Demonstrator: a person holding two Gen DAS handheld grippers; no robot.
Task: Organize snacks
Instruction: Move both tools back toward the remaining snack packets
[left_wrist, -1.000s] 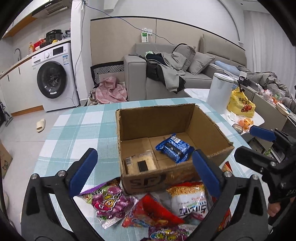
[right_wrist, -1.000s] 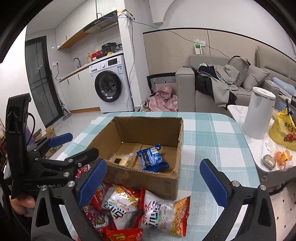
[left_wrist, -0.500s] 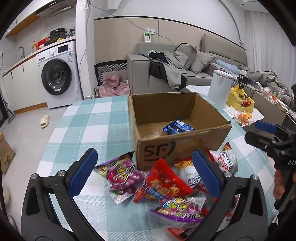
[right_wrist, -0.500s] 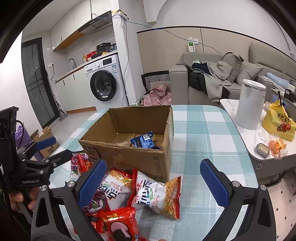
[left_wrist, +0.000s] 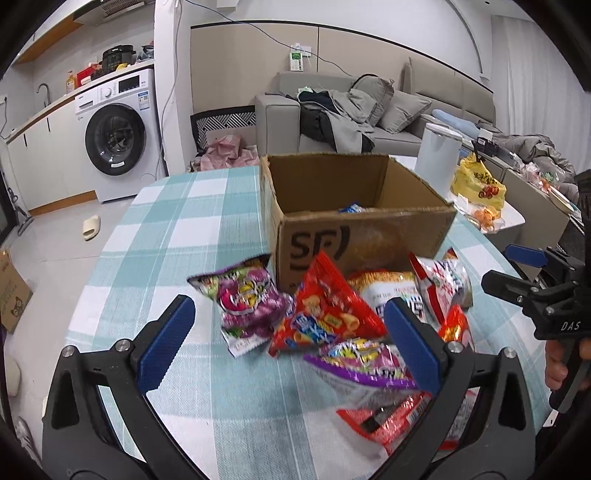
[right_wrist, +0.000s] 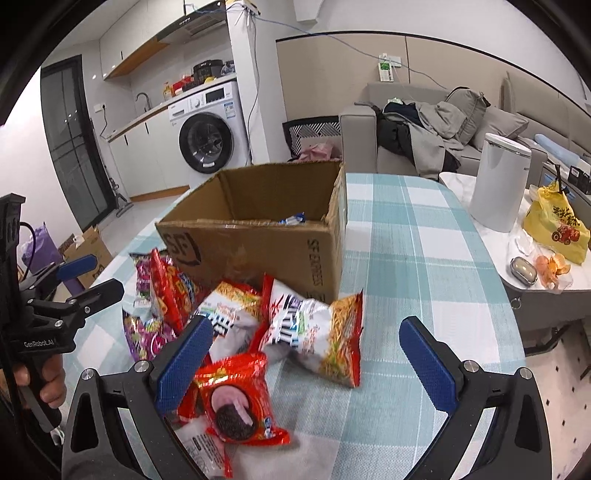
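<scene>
Both grippers lowered toward snack pile (left_wrist: 332, 325) | left fingers (left_wrist: 166, 338) spread, empty | right fingers (right_wrist: 184, 363) spread, empty

Right hand-held gripper (right_wrist: 306, 350) spread wide over snack packets (right_wrist: 310, 328), cardboard box (right_wrist: 258, 236) behind, perhaps one wrapper inside

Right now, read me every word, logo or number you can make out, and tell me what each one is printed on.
"SF" on the cardboard box front.
"SF EXPRESS" on the box's side wall.
"DAS" on the right gripper body.
"GenRobot.AI" on the left gripper body.
Print on the snack packets, the yellow bag and the washing machine labels is too blurred or small to read.
</scene>
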